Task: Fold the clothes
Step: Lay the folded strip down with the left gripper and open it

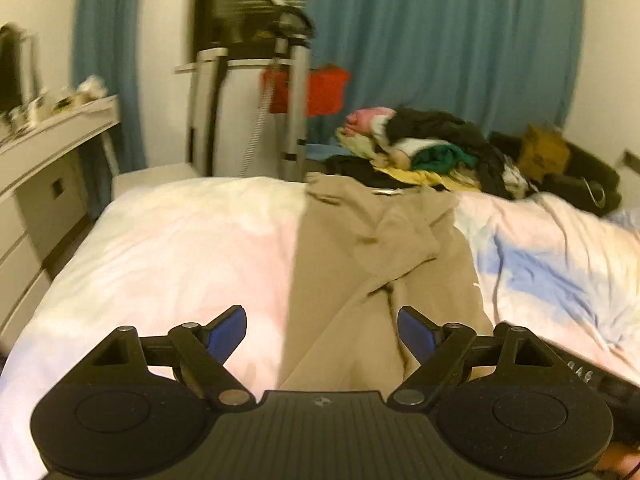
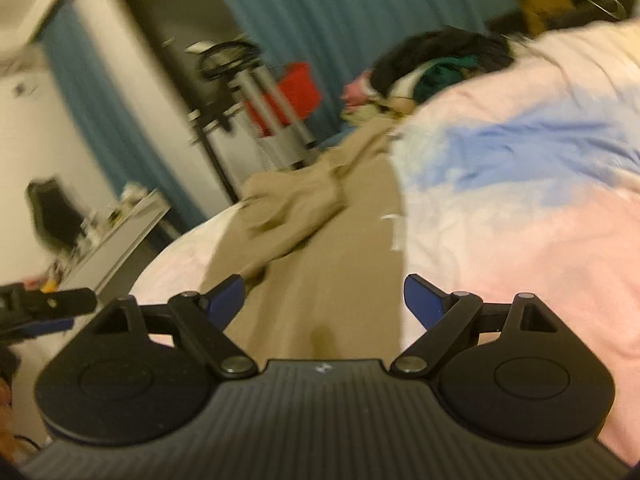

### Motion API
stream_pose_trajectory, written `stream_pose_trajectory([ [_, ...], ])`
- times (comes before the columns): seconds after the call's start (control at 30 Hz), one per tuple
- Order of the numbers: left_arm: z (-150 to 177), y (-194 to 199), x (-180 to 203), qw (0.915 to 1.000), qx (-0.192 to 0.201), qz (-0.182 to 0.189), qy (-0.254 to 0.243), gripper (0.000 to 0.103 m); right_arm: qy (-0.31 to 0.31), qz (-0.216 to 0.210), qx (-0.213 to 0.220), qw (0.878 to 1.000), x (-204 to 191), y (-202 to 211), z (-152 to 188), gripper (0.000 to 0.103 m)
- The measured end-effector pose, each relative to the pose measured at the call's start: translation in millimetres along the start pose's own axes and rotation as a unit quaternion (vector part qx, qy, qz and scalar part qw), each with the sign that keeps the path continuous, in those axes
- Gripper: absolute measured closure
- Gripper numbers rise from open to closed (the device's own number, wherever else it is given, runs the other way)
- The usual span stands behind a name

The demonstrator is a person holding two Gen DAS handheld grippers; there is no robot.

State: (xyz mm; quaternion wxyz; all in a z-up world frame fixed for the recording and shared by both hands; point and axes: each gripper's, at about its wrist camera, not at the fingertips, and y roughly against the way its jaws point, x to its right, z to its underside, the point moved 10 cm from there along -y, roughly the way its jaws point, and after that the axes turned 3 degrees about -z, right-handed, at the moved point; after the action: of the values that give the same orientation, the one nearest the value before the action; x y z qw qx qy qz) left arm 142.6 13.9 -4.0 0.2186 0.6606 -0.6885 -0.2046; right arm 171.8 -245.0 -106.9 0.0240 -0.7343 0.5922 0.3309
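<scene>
Long tan fabric garment (image 1: 384, 264) is lying stretched along a pink, white and blue quilted bed cover (image 1: 180, 248).
Nothing is being gripped: the left gripper (image 1: 322, 334) and right gripper (image 2: 324, 300) are being held spread wide above the garment's near end.

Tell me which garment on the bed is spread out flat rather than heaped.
The tan garment, laid out lengthwise below both open tools; the other clothes sit heaped in the clothes pile at the bed's far edge.
</scene>
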Motion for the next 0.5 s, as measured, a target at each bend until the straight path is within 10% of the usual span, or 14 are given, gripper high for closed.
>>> stream_pose_trajectory([
  [0.5, 9, 47, -129, 0.995, 0.012, 0.004, 0.099, 0.018, 0.207, -0.16, -0.156, 0.952, -172, 47, 106, 0.022],
])
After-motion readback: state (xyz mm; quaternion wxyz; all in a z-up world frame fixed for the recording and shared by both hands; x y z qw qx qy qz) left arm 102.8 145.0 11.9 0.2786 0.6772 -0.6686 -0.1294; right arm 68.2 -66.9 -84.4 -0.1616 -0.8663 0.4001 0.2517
